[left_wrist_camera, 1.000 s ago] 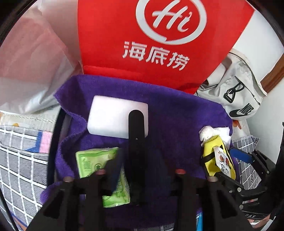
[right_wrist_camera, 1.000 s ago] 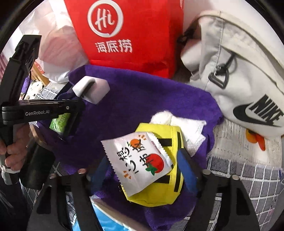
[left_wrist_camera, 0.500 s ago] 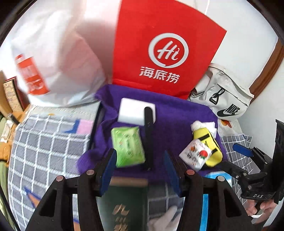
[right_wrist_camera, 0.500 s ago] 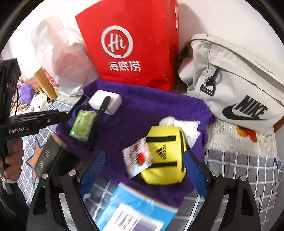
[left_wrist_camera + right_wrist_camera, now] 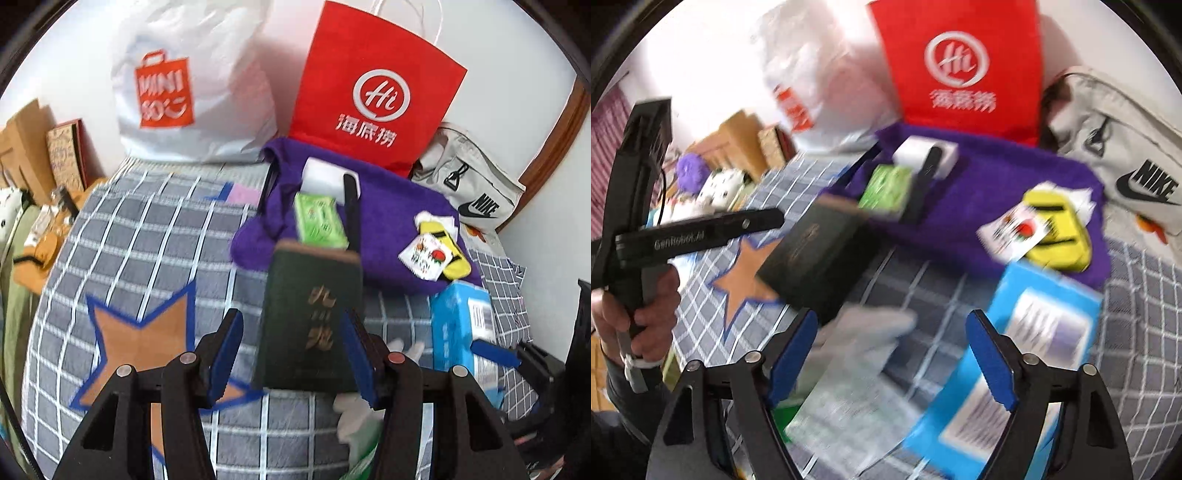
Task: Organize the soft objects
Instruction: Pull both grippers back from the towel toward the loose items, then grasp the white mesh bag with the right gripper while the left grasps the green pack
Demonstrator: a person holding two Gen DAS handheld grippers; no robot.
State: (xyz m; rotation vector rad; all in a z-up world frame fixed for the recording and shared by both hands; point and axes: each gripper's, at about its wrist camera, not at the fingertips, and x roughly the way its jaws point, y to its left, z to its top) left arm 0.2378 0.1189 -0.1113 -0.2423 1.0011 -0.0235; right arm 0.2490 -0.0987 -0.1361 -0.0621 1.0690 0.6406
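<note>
A purple towel (image 5: 391, 214) lies on the bed. On it are a white block (image 5: 325, 179), a green tissue pack (image 5: 319, 221), a black bar (image 5: 351, 210), a yellow pouch (image 5: 456, 264) and a white sachet (image 5: 423, 258). A dark green book (image 5: 310, 321) lies in front of the towel. My left gripper (image 5: 293, 356) hovers open above the book, its pads clear of it. My right gripper (image 5: 892, 332) is open with its jaws closing and nothing gripped. Below it lie a white glove (image 5: 860, 332) and a blue pack (image 5: 1027, 350). A hand (image 5: 639, 314) holds the left gripper's handle.
A red paper bag (image 5: 373, 96), a white shopping bag (image 5: 192, 92) and a grey sling bag (image 5: 472, 192) stand against the wall behind the towel. The checked bedspread (image 5: 140, 229) has a brown star. Cardboard boxes and plush toys (image 5: 716, 184) crowd the left side.
Both grippers have drawn back and upward from the purple towel. The items on it now look smaller, and the book, blue pack and glove have come into view.
</note>
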